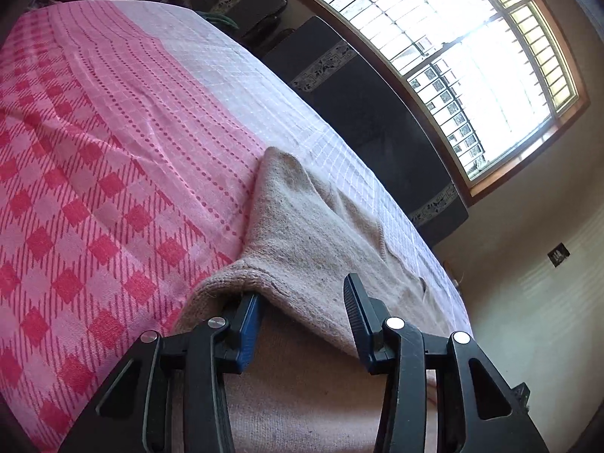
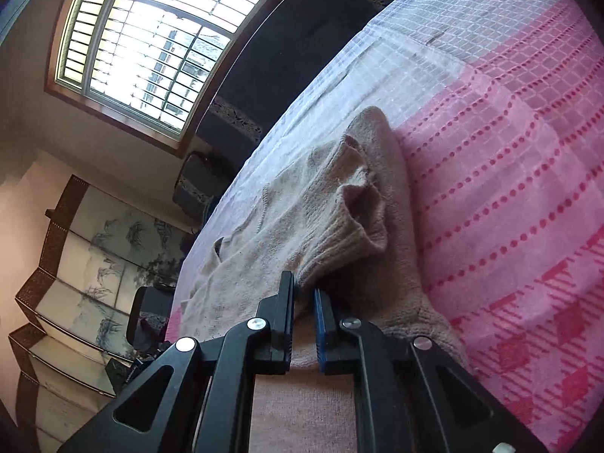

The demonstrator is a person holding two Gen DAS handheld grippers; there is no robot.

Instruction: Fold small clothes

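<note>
The soft, floppy beige sweater (image 2: 332, 204) is bunching between the clenching right gripper (image 2: 305, 294), its cuff beyond the fingers, while the left gripper (image 1: 302, 302) is gaping, one finger tucked under the knit hem, the firmest hold

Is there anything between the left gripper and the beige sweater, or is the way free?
Nothing visible stands in the way. The left gripper is already at the beige sweater on the pink bedspread: one jaw sits under a raised fold of the knit, the other above it, with a gap between them.
</note>
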